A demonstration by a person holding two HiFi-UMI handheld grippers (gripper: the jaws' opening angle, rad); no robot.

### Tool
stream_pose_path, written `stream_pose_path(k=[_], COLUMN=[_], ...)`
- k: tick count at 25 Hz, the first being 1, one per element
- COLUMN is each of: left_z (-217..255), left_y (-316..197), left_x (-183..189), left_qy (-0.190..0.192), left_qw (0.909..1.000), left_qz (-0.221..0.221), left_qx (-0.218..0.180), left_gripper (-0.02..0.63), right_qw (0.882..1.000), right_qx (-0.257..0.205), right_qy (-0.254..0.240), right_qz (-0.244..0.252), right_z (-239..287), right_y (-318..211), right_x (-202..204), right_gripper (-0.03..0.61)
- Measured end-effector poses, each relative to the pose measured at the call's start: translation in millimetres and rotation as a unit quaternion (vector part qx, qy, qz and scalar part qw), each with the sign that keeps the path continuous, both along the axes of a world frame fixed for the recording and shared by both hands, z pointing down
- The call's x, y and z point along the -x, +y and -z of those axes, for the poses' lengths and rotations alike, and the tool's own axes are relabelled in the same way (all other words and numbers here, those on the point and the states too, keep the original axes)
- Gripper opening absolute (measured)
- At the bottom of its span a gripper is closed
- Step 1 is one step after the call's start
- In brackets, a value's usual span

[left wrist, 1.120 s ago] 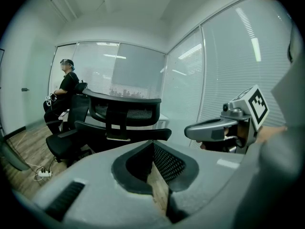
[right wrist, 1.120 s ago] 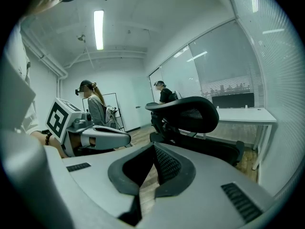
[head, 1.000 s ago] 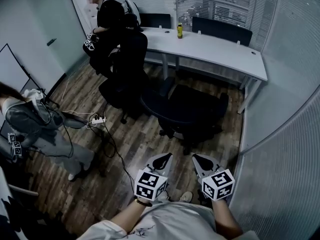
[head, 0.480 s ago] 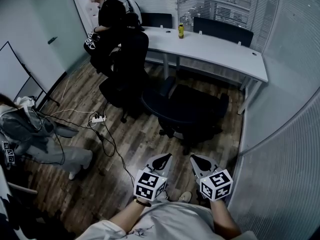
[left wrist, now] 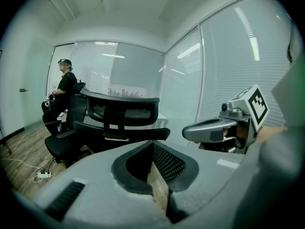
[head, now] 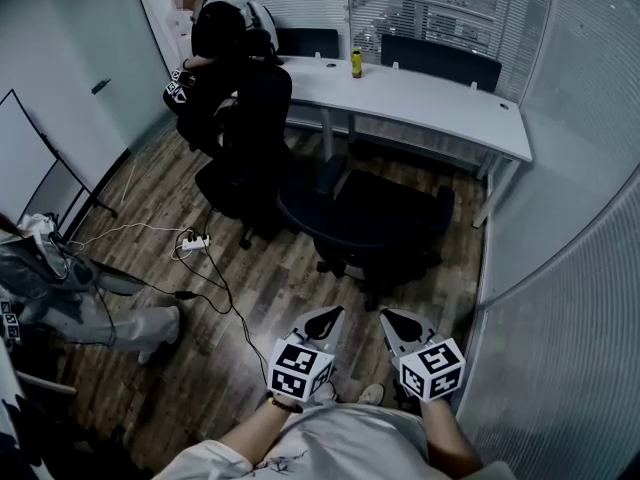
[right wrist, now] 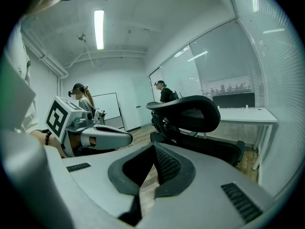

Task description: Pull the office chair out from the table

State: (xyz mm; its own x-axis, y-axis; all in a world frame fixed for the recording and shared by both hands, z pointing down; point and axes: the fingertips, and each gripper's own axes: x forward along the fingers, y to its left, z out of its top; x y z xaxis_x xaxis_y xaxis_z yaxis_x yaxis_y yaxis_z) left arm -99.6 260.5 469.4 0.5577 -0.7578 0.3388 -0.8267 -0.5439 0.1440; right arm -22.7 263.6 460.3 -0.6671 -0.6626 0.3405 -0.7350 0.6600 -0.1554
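My left gripper (head: 328, 314) and right gripper (head: 394, 316) are closed, empty (chair (head: 390, 218) stands clear of the table's (head: 440, 103) near edge); any pull wants its backrest gripped squarely.

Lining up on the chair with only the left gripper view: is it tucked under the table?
Observer: No. The chair stands in front of the table, not under it.
Operator: Anyone around besides the person I see by the far chair?
Observer: Yes, another person sits low at the room's left edge, away from the chair.
Operator: Is the right hand-held gripper ready?
Observer: The right hand-held gripper has its jaws shut, with nothing between them.
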Motion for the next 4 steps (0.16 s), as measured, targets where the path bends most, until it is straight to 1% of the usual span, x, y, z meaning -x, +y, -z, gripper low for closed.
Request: stream_pose_path(k=[4], left_z=[-1.1], left_y=[-0.4], left_x=[-0.2], left_qy=[0.001], left_qw=[1.0000], left_qz=[-0.003], left_qx=[-0.001], left_gripper=[0.011], right_qw=[1.000], right_qx=[0.000], right_qy=[0.001], right_qz=[-0.002], right_z=[-1.5], right_y=[0.9], right_x=[0.3], right_gripper=[0.006])
